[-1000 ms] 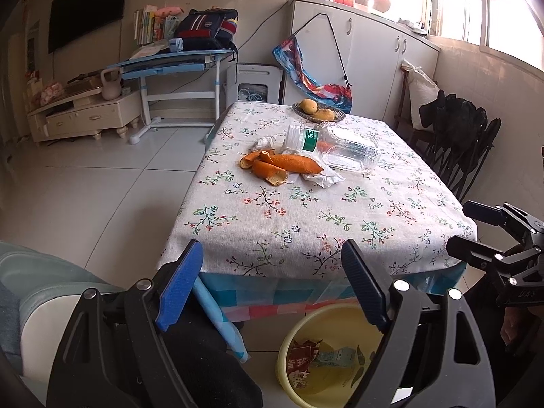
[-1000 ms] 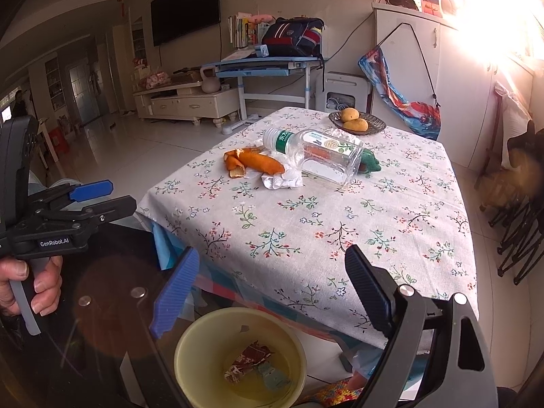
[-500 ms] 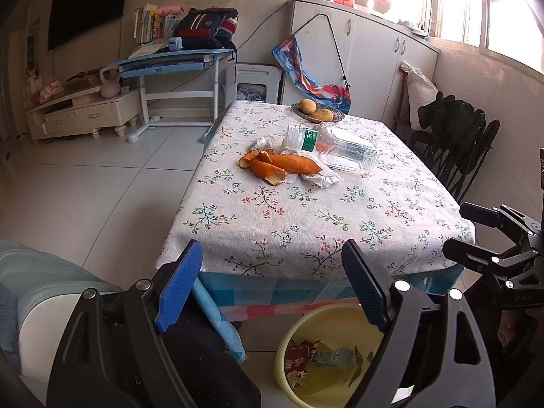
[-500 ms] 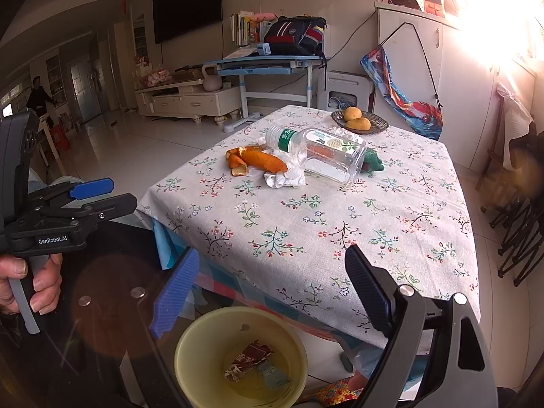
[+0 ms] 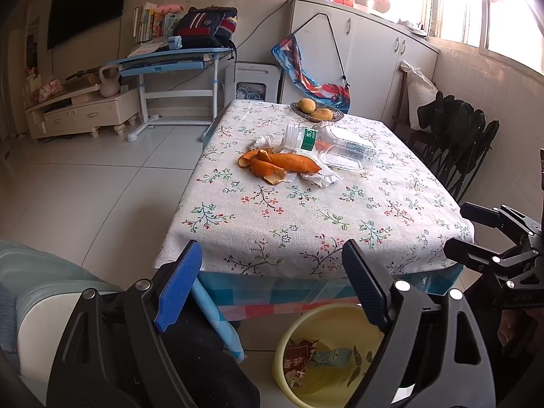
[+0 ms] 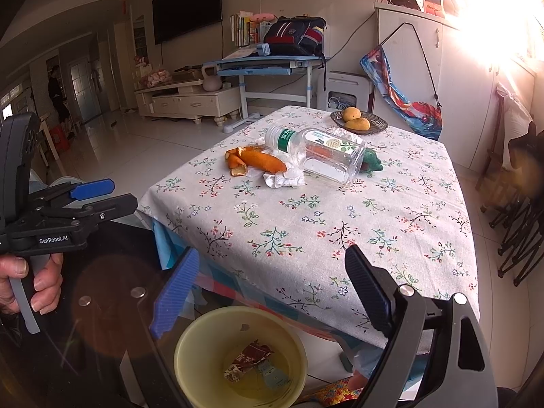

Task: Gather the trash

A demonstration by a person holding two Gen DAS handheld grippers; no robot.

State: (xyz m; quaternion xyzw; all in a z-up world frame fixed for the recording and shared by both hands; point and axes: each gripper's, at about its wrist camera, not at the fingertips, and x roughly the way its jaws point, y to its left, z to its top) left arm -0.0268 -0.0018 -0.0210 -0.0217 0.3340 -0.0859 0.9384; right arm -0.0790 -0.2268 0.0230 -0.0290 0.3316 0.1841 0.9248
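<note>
I hold my left claw (image 5: 268, 282) and right claw (image 6: 272, 292) spread and empty above the yellow bin (image 6: 190, 343), because the orange peels (image 5: 278, 166), crumpled tissue (image 5: 319, 178) and plastic bottle (image 5: 340, 146) lie mid-table (image 5: 306, 224), well apart from me.

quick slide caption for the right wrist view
Open right gripper above a yellow bin; orange peels and a plastic bottle lie on the floral table.

Daylight pours in from the windows (image 5: 476, 6) at the upper right, blown out to white in both views. In the right wrist view it flares across the cabinet (image 6: 476, 68) and casts a round reddish ghost at the lower left. The tablecloth (image 5: 306, 210) is evenly lit and sharp. Fisheye bending curves the walls, and the corners darken to black.
</note>
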